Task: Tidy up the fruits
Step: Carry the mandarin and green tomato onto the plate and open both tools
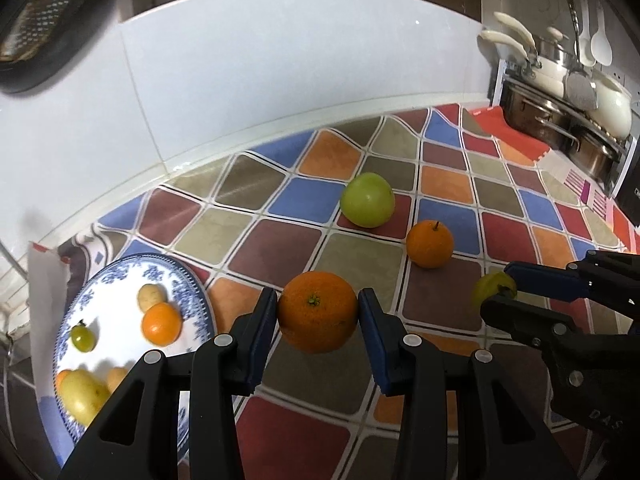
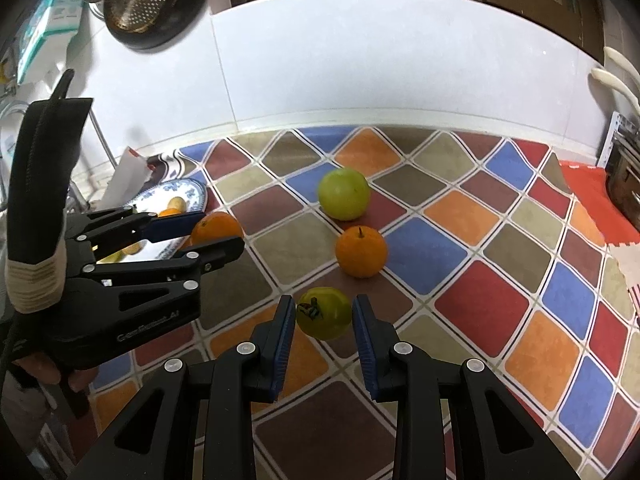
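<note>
Left tool (image 1: 318,306) pinches large orange (image 1: 317,312) across widest girth, frame centre, above checkered bench (image 1: 280,240). Right tool (image 2: 324,312) clamps small green tomato (image 2: 325,313) at sides. Orange likely firm, weighty; tomato light, bruisable, slick. Both tools level, pointing forward. Blue-patterned plate (image 1: 188,280) with fruit, lower left.

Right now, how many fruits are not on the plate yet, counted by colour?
Orange: 2 (big orange, small orange)
Green: 2 (big green fruit, small green fruit)
Total: 4
</note>
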Demonstrator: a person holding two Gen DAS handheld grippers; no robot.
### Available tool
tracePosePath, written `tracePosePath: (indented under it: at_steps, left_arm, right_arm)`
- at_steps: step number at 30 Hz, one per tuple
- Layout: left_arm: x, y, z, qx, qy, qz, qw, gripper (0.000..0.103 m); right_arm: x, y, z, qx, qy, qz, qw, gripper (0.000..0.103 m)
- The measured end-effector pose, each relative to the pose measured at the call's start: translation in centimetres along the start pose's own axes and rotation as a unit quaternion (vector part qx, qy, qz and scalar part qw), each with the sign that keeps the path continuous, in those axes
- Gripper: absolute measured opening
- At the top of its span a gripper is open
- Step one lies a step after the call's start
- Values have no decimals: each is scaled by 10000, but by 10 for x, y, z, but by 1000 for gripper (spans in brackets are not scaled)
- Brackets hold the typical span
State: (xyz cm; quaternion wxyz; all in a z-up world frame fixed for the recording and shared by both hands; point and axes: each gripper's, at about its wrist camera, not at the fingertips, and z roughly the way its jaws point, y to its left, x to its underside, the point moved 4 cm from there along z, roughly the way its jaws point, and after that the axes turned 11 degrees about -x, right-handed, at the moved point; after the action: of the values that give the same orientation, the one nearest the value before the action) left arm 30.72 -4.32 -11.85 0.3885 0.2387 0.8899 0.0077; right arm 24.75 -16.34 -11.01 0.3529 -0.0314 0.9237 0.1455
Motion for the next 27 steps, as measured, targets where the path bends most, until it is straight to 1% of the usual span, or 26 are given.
tracePosePath:
  at_steps: [4,5,10,13,16,18,20,23,24,25,27]
  left_arm:
    - [4,6,-20,-95,-81,-144,9998,41]
    - [5,8,-25,-123,-104,-183,9997,41]
    - [14,17,-50,-284,-192,-426,9985,41]
    - [23,23,-59,-375,-170,-558,9976,41]
    - [35,25,-65,-502,-92,-612,9968,41]
    - [45,24,-68,-542,-32,-605,9967,41]
    - [52,20,-69,-518,22,-601,9968,41]
    - [63,11,-66,-478,164,-596,9969,41]
    - [65,9,-65,-455,196,-610,9969,41]
    - [67,7,-64,-432,226,-623,9969,41]
    - [69,4,-62,-418,273,-633,9967,41]
  right_arm:
    - [-2,7,-10,-62,-108,-76,9999,31]
    - [-2,9,-12,-77,-142,-102,9998,28]
    - [-2,23,-24,-184,-267,-284,9991,27]
    - [2,28,-22,-298,-163,-285,9990,27]
    - [9,28,-19,-299,-54,-215,9993,30]
    - [16,25,-17,-197,10,-194,9996,43]
    - [23,19,-17,-132,39,-122,9998,44]
    - [30,12,-14,85,120,-160,9998,44]
    - [32,9,-12,67,170,-107,9998,44]
    - [34,7,-11,-37,207,-35,9998,44]
    - [36,4,-6,-61,287,-39,9996,44]
